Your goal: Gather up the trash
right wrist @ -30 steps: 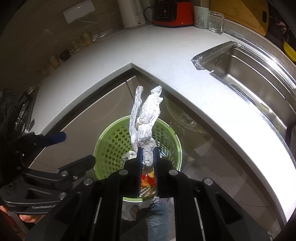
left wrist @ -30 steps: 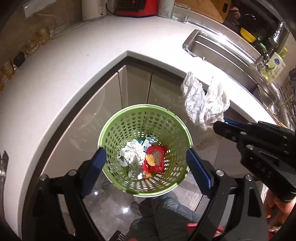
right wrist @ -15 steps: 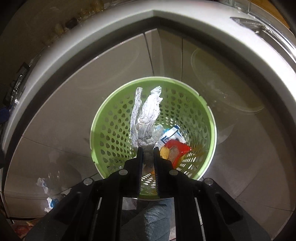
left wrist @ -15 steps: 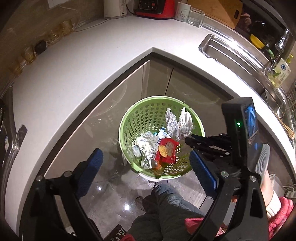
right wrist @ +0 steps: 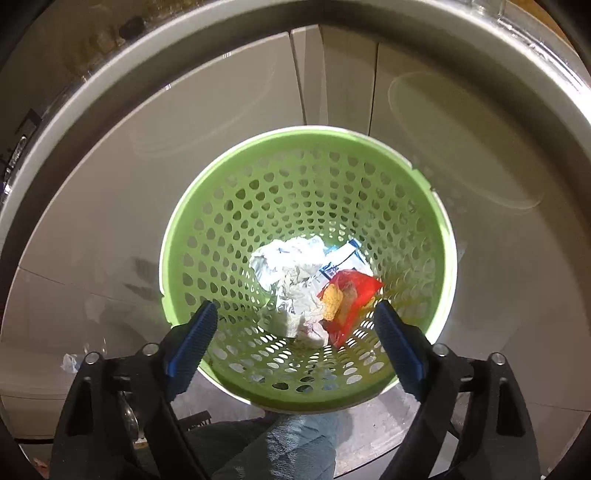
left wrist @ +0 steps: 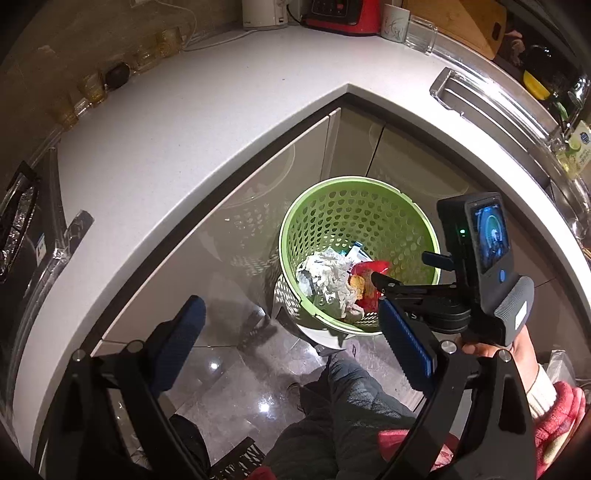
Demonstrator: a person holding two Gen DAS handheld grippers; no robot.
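Observation:
A green perforated basket (left wrist: 332, 184) (right wrist: 306, 133) stands on the floor in front of the corner cabinets. Inside lie crumpled white paper (left wrist: 328, 277) (right wrist: 291, 277), a red snack wrapper (left wrist: 373, 267) (right wrist: 351, 295) and a blue-and-white packet (right wrist: 341, 260). My right gripper (right wrist: 295, 308) (left wrist: 402, 267) hangs just above the basket's mouth, pointing down into it; its jaws are opening, with nothing between them. My left gripper (left wrist: 290, 310) is open and holds nothing, up and to the left of the basket.
A white corner counter (left wrist: 221, 110) wraps around above the basket, with a sink (left wrist: 498, 107) on the right, a red appliance (left wrist: 340, 14) and a glass (left wrist: 419, 33) at the back. Glossy cabinet doors (right wrist: 221, 110) stand behind the basket. A person's leg (left wrist: 343, 406) is just below it.
My right gripper sank over the basket with the crumpled paper and then opened; the paper now lies inside on the other trash. My left gripper drifted away to the left.

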